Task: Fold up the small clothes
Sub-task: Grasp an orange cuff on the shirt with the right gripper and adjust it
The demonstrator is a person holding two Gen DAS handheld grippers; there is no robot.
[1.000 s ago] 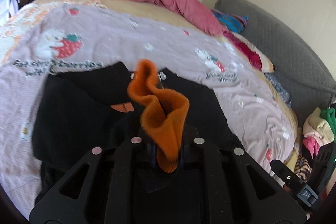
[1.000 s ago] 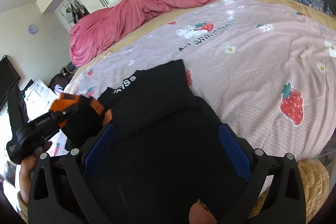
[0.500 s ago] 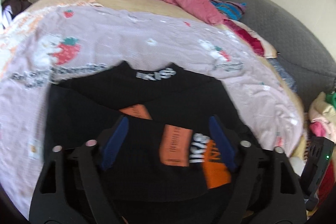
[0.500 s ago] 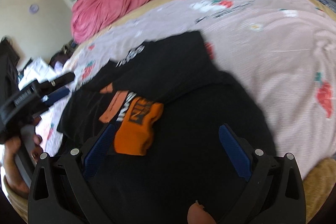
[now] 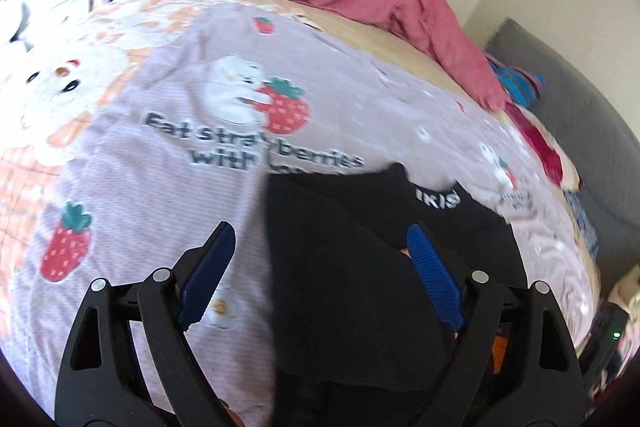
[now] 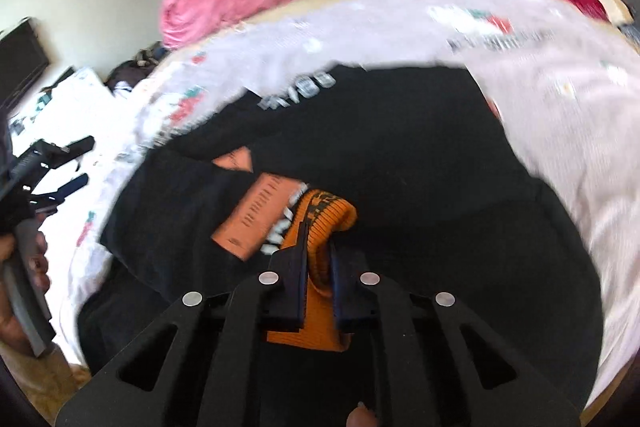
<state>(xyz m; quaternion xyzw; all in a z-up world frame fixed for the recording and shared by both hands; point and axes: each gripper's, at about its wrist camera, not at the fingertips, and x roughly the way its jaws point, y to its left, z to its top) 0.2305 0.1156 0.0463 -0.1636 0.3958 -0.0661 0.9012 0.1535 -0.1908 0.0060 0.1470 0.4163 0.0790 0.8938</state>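
Right tongs clenched on the orange cuff, left tongs released over the bed.

The right tongs (image 6: 318,247) tilted down and had just closed, pinching the orange cuff (image 6: 332,215) of the black garment (image 6: 420,163) spread on the bed (image 5: 168,187). The left tongs (image 5: 320,247) also angled down, gaping wide with nothing gripped, one pad (image 5: 206,273) above the sheet, the other above the garment's edge. Motion blur smeared the garment's white lettering; its near part was hidden behind the tongs.

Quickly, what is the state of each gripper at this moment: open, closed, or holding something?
Left gripper: open, nothing pressed between its pads.
Right gripper: its jaws have just been closing and are now shut on the orange cuff.
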